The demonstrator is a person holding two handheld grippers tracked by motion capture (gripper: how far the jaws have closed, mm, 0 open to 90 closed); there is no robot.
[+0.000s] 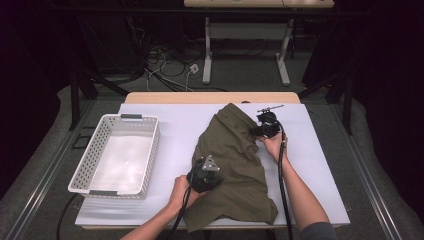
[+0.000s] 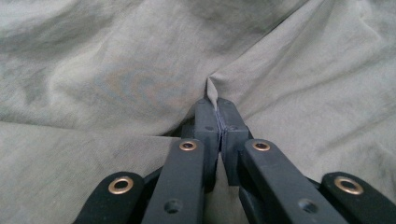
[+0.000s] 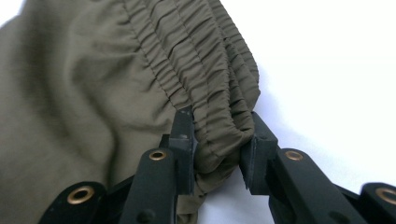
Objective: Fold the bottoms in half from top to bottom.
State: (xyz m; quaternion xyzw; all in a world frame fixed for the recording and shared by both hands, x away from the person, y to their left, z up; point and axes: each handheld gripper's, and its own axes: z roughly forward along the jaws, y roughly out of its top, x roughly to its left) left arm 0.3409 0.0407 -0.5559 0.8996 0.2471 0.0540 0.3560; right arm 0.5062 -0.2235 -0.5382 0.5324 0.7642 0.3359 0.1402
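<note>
Olive-green shorts [image 1: 232, 165] lay spread on the white table cover [image 1: 320, 165], right of an empty white perforated basket [image 1: 120, 152].

Left gripper [image 1: 204, 176] sat on the near-left part of the cloth; its own view had the jaws closed flat on a thin pinched ridge of fabric [image 2: 212, 88].

Right gripper [image 1: 265, 126] was at the far right edge, at the gathered elastic waistband [image 3: 219, 102]. Its jaws straddled the bunched band, pads touching both sides, not yet squeezed tight.

Judgement: the step looked like securing two holds before lifting or folding. To do it well, finish closing on the whole waistband thickness, not one layer, and keep the left pinch steady.

The high view gave the layout and the basket; the gripper views gave the actual bite on the cloth.
</note>
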